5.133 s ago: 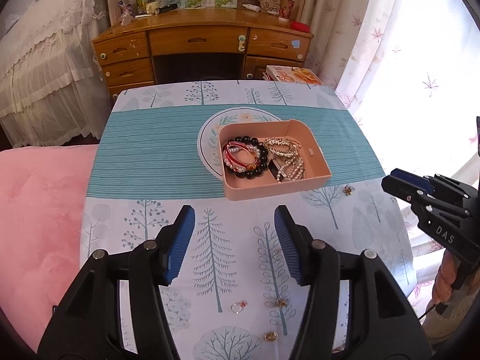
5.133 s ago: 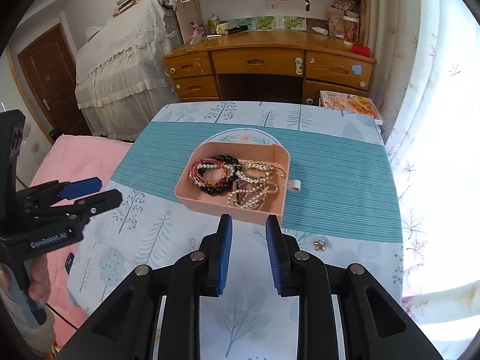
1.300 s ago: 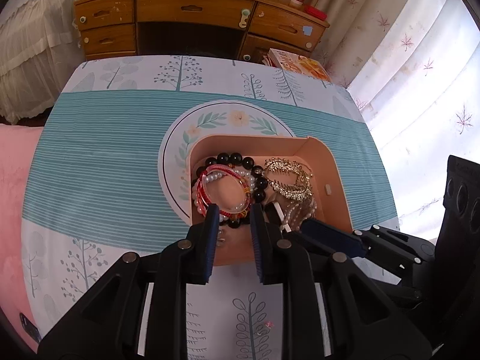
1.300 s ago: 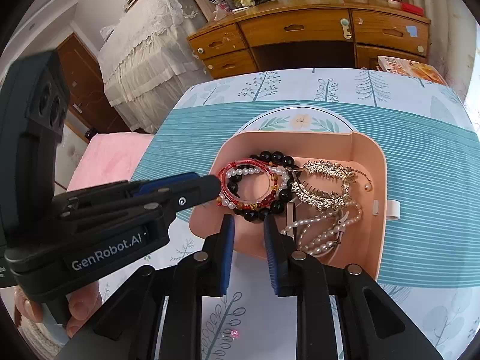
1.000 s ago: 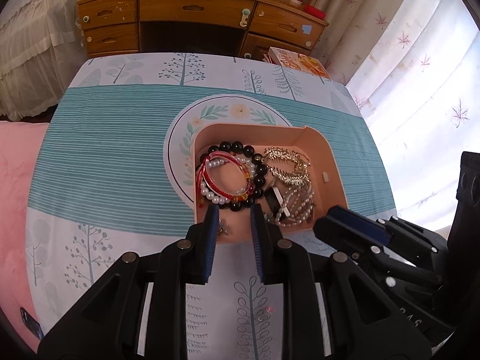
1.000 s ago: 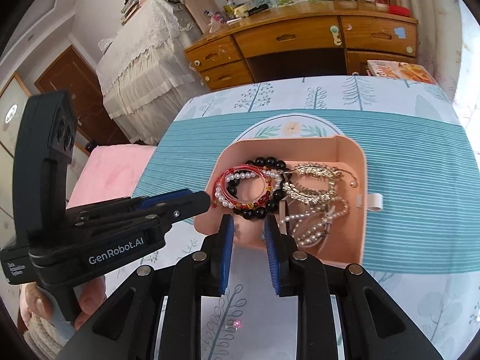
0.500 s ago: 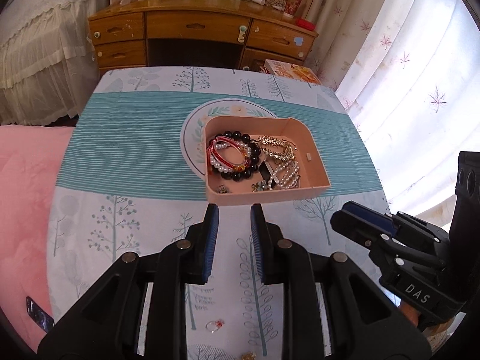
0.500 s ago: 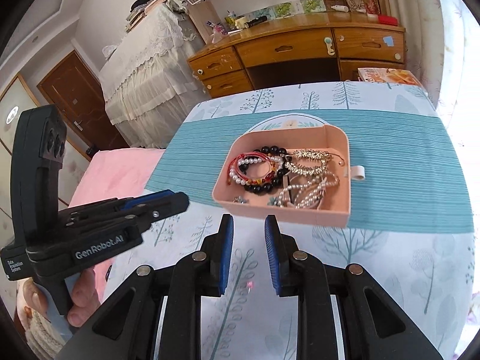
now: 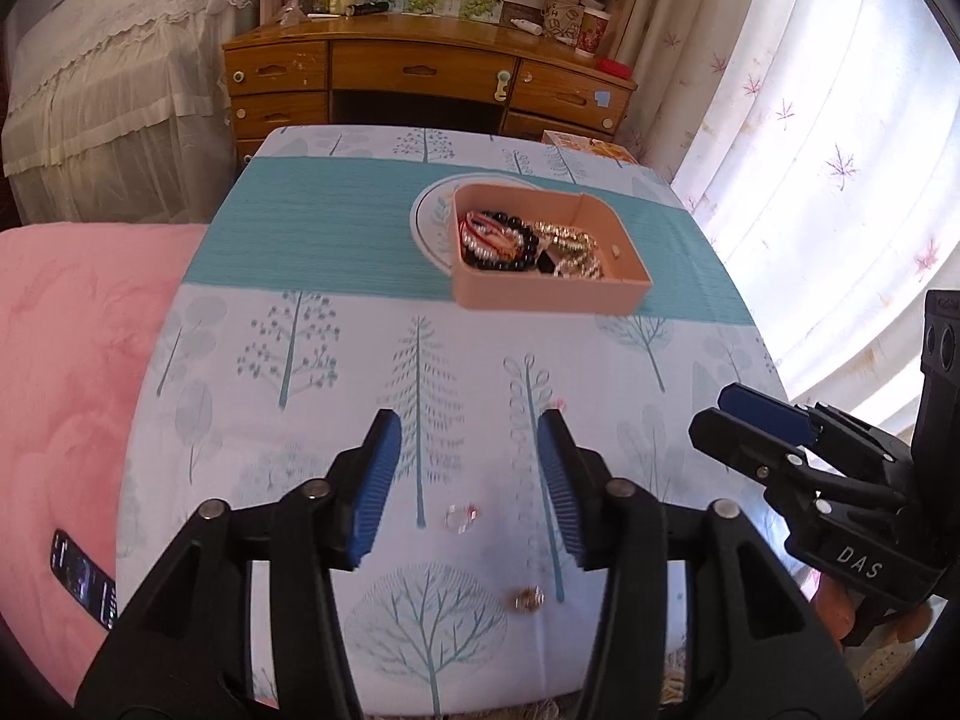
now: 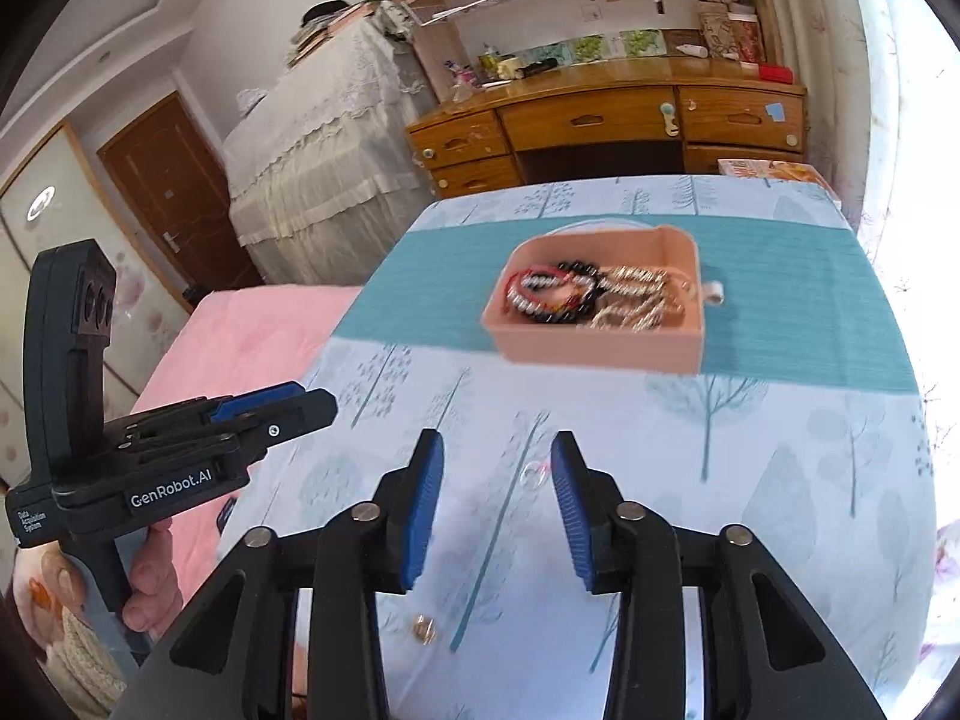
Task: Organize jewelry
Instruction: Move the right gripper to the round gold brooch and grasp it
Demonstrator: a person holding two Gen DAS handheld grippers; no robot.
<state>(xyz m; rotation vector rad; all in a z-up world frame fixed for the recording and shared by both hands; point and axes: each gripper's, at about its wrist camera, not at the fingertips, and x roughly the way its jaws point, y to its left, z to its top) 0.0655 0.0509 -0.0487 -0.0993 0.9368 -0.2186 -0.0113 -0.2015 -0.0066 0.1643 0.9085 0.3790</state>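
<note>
Both hand-held grippers have drawn back from the tray since the earlier frames, so it now lies farther off and loose rings show on the near cloth. Left wrist view: left hand-held gripper (image 9: pixel 465 474), black frame with blue ribbed pads, jaws apart and opening, nothing between them; beneath and between the pads, on the tree-printed white and teal tablecloth covering the worktop (image 9: pixel 288 252), a small clear-stoned ring (image 9: pixel 461 517); nearer the camera, a small gold ring (image 9: pixel 529 598). Shallow peach-pink plastic tray (image 9: pixel 549 294) stands on the teal band, partly over a round printed medallion, and holds a black bead bracelet (image 9: pixel 521 246), red and pearl strands, and gold and pearl chains at its right. Right hand-held gripper (image 9: pixel 735 417) shows at the right edge, marked DAS. Dark phone (image 9: pixel 83 579) lies on the pink quilt at left. Wooden desk with drawers (image 9: pixel 420 78) stands behind. Right wrist view: right hand-held gripper (image 10: pixel 497 504), jaws apart and opening, empty; the clear ring (image 10: pixel 533 474) lies blurred between the pad tips; the gold ring (image 10: pixel 424 627) lies nearer, below the left pad. Same tray (image 10: pixel 600 348) with its jewelry sits well beyond. Left hand-held gripper (image 10: pixel 294 405), marked GenRobot.AI, is held at left by a hand (image 10: pixel 150 588).
</note>
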